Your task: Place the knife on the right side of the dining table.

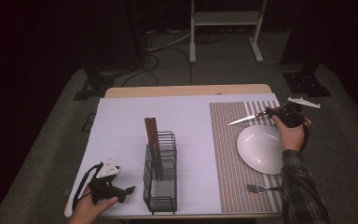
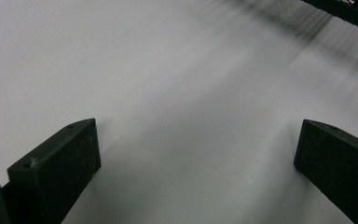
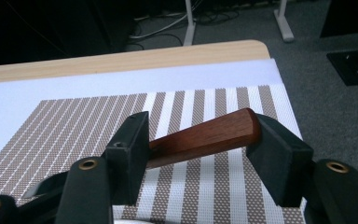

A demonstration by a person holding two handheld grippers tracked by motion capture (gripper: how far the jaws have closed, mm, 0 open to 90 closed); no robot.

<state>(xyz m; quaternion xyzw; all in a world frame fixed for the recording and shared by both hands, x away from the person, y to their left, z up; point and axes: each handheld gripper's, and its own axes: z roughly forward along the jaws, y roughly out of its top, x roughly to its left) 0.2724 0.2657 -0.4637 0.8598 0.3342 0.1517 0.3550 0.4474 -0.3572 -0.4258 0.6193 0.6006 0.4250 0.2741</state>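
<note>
A knife with a steel blade (image 1: 242, 120) and a reddish wooden handle (image 3: 205, 137) lies low over the striped placemat (image 1: 226, 158), blade pointing left. My right gripper (image 1: 276, 113) sits at its handle end. In the right gripper view the right gripper (image 3: 198, 128) is open; the handle runs crosswise between the jaws, its butt against the right one, and passes beyond the left one. My left gripper (image 1: 126, 190) rests at the table's front left. In the left gripper view the left gripper (image 2: 196, 135) stands wide open over bare white cover.
A black wire caddy (image 1: 161, 179) stands mid-table with two wooden-handled utensils (image 1: 150, 135) upright in it. A white plate (image 1: 261, 148) lies on the placemat just in front of the knife. A fork (image 1: 261, 188) lies near the front edge. The table's right edge is close to my right hand.
</note>
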